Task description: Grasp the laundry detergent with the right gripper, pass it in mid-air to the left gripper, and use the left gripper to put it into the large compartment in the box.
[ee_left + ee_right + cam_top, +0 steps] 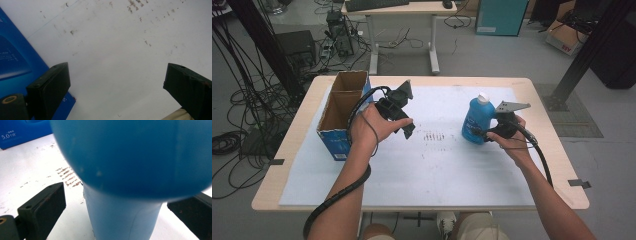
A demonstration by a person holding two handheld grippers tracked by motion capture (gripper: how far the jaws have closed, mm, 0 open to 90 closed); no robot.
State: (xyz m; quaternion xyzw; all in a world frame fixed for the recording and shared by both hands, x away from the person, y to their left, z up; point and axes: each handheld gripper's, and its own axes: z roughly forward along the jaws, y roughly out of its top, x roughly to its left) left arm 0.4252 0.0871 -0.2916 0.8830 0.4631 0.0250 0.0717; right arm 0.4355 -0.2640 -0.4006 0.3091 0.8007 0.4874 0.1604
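High view: white mat (422, 165) covers wooden table (297, 145); blue bottle (478, 119) w/ white cap stands upright, right of frame centre; right gripper (480, 134) sits at its lower part, held by right hand (512, 142) coming in from lower right; grey plate on top of gripper, cable trailing toward bottom right. Right gripper view: bottle (130, 170) takes up centre & top of frame, blurred by closeness; its narrower lower part lies between the two black jaws, which stand spread w/ a gap of mat showing on left side; contact on right side can't be told. Left gripper (408, 131) is left of frame centre in high view, held by left hand (372, 127), just beside open cardboard box (343, 112) w/ blue sides at upper left. Left gripper view: jaws spread wide over bare mat (112, 62), nothing between them; blue box wall (15, 60) at left edge, close behind left jaw; brown scuff marks (433, 136) on mat between the two grippers.
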